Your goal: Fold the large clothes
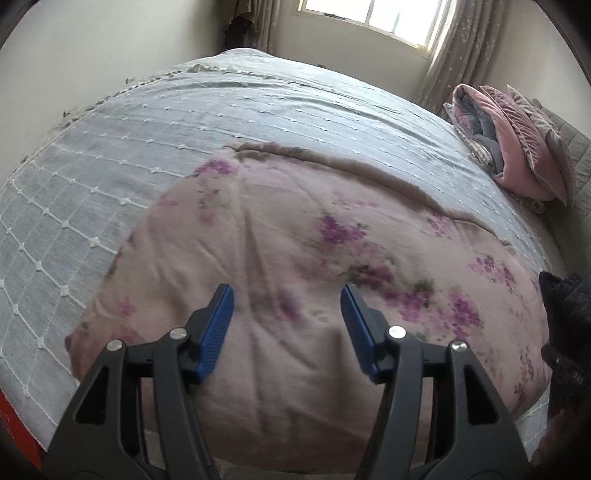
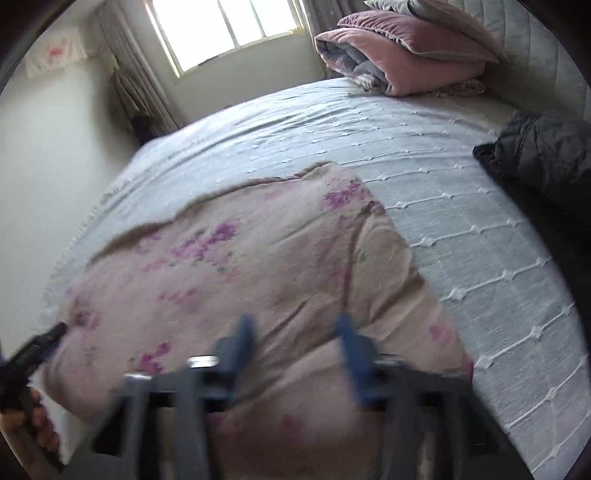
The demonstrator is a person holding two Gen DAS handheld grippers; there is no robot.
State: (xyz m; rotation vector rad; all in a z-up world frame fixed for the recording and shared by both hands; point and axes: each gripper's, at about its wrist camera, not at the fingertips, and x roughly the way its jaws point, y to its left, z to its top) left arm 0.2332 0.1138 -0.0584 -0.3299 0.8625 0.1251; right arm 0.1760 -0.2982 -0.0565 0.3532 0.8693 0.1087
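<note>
- Pink fleece with purple flower sprays makes up the garment (image 1: 295, 266), which lies spread on the near part of the bed (image 1: 110, 177); its far edge shows a brownish trim (image 1: 332, 158).
- Pale grey-blue bedspread with a raised white grid covers the bed, and the garment rests flat on it, reaching to the near edge of the mattress in both views.
- Left gripper (image 1: 287, 325) hangs above the near half of the garment with its blue pads (image 1: 218, 332) spread wide apart and nothing between them.
- Right gripper (image 2: 295, 350) is smeared by motion blur; its blue fingers (image 2: 240, 343) stand apart over the garment's near right part, with cloth visible in the gap. Whether the tips touch the fabric cannot be told.
- From the right wrist view, the left gripper appears at the lower left border beside the garment's left edge, with the person's hand (image 2: 37, 421) wrapped round its handle.
- Folded pink and grey quilts (image 2: 402, 55) are piled at the far right of the bed, well apart from the garment.
- Dark padded jacket (image 2: 543, 162) lies at the bed's right edge, apart from the garment.
- Window (image 2: 229, 26) and curtains (image 1: 454, 55) stand beyond the far side of the bed.
</note>
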